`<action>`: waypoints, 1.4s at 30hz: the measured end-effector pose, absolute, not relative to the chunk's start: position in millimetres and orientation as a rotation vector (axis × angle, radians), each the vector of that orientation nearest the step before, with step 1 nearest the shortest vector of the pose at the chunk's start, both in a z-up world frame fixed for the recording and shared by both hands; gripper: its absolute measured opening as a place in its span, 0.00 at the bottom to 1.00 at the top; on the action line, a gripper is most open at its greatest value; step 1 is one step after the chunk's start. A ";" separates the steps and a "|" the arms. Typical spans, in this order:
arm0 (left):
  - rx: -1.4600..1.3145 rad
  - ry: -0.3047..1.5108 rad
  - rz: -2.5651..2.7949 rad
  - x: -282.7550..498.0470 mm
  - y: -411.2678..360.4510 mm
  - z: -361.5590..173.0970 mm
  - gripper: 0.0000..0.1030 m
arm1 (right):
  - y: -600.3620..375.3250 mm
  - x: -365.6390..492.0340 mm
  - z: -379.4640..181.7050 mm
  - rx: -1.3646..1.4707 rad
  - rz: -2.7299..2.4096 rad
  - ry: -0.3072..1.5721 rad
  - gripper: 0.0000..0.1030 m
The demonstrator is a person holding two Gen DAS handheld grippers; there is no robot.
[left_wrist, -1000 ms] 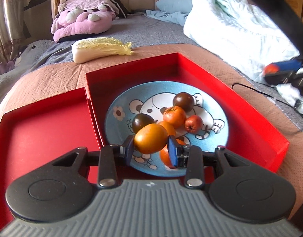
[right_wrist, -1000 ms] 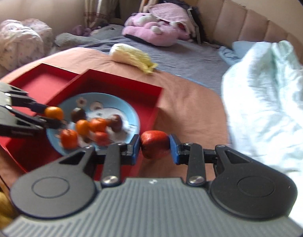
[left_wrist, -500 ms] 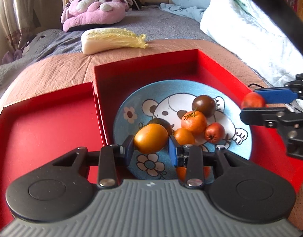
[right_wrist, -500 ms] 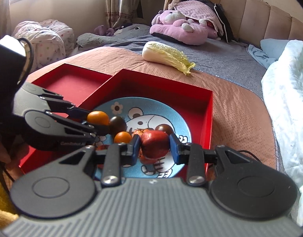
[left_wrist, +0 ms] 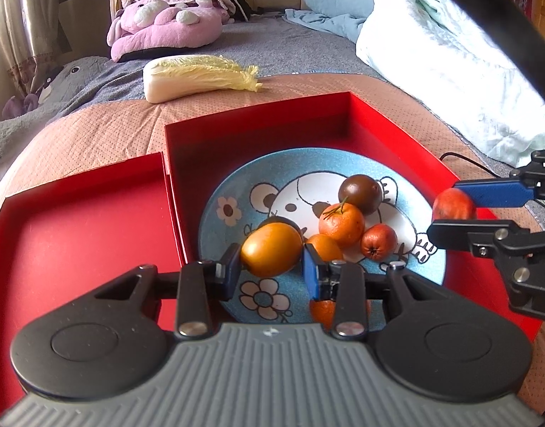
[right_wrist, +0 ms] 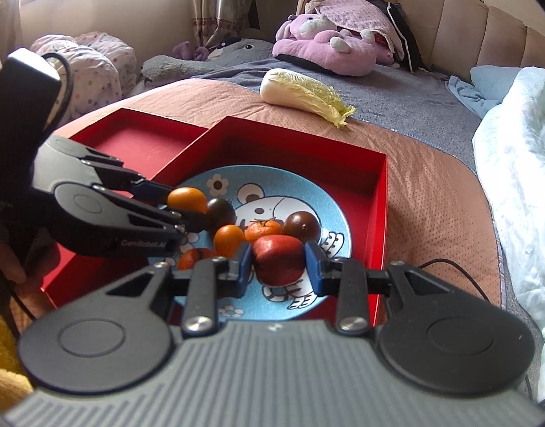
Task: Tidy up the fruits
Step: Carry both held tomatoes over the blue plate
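Since a second ago our right claw [right_wrist: 278,265] has swung over the blue plate [right_wrist: 329,210], clamped on a red fruit [right_wrist: 278,258]; our left claw [left_wrist: 270,267] grips an orange fruit [left_wrist: 271,249] at the plate's 9 o'clock.

pale lettering "genrobot.ai" along the side of the left gripper [right_wrist: 187,213]; a lone white "d" at the picture's edge on the right gripper [left_wrist: 454,210].
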State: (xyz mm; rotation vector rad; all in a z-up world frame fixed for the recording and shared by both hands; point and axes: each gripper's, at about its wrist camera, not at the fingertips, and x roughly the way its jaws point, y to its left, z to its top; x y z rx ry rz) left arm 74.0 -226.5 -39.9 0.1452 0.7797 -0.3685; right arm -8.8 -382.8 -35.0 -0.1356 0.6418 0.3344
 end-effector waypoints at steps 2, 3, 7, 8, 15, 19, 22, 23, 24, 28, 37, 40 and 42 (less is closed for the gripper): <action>0.156 0.783 -0.367 73.2 -227.0 -41.6 0.41 | -382.7 -10.5 -35.0 -0.139 0.334 0.644 0.34; 0.159 0.785 -0.366 73.0 -227.4 -42.4 0.41 | -382.3 -10.7 -34.9 -0.141 0.335 0.645 0.34; 0.165 0.795 -0.363 72.4 -227.3 -43.3 0.41 | -380.3 -10.4 -35.4 -0.145 0.334 0.650 0.34; 0.167 0.794 -0.364 72.0 -227.3 -42.6 0.41 | -379.6 -10.2 -35.7 -0.145 0.334 0.651 0.34; 0.159 0.785 -0.381 68.2 -224.0 -40.7 0.42 | -375.4 -3.2 -38.0 -0.152 0.334 0.655 0.34; 0.156 0.781 -0.377 66.0 -220.3 -41.9 0.42 | -374.0 0.5 -40.0 -0.152 0.331 0.663 0.34; 0.157 0.778 -0.383 64.6 -219.6 -41.5 0.42 | -373.0 2.9 -40.8 -0.152 0.332 0.668 0.34; 0.157 0.778 -0.382 64.3 -220.4 -41.3 0.42 | -372.4 3.2 -41.3 -0.153 0.333 0.671 0.34; 0.154 0.777 -0.385 64.0 -219.9 -41.0 0.42 | -371.7 4.1 -41.9 -0.153 0.334 0.674 0.34; 0.164 0.771 -0.391 60.5 -221.1 -39.4 0.42 | -369.1 6.8 -43.7 -0.152 0.336 0.681 0.34; 0.178 0.758 -0.403 53.8 -220.4 -34.7 0.42 | -363.3 21.8 -52.4 -0.145 0.329 0.710 0.35; 0.177 0.758 -0.404 53.3 -219.7 -34.1 0.42 | -361.5 25.3 -54.6 -0.142 0.323 0.716 0.35; 0.177 0.760 -0.402 52.7 -219.2 -33.9 0.42 | -360.8 26.8 -55.4 -0.139 0.321 0.719 0.35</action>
